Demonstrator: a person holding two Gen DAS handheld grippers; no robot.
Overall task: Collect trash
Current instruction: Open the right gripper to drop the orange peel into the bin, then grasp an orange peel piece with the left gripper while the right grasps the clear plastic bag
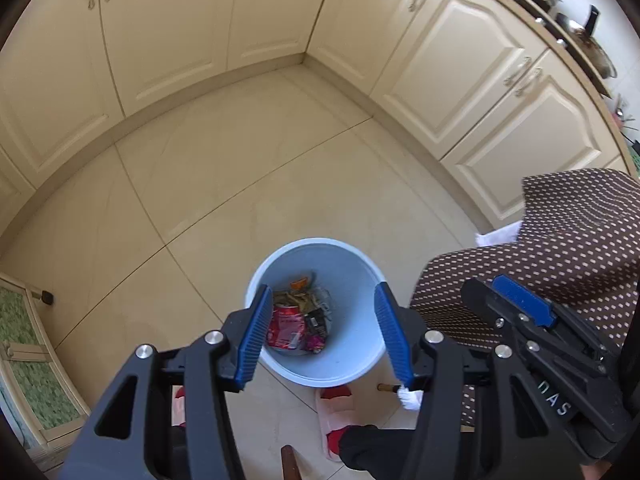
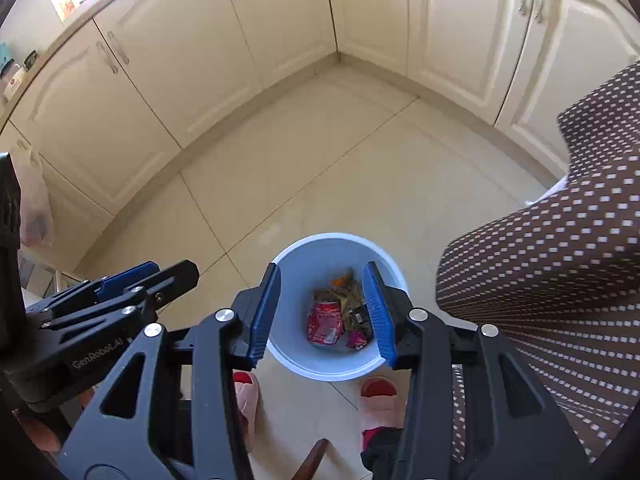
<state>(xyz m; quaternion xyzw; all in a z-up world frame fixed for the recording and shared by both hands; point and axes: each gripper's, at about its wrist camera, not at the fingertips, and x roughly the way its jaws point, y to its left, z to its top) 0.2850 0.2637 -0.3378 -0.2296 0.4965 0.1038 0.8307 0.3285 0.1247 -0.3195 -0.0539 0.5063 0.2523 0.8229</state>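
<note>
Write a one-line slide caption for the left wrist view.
Open left gripper above a blue bin holding a crushed red can.

Cream corner cabinets (image 1: 168, 32), sunlit beige tiled floor (image 1: 240, 168)

Left gripper (image 1: 320, 332) and right gripper (image 2: 322, 312): black angular frames, ribbed blue pads, silver round screws; white "GenRobot.AI" lettering on one housing. The person wears pink slippers (image 2: 378, 408) with red toes.

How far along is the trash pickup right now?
Done: the red can and wrappers lie in the blue bin. In hand: nothing; the left gripper and right gripper hang open above it. Left: no loose trash shows on the floor.
</note>
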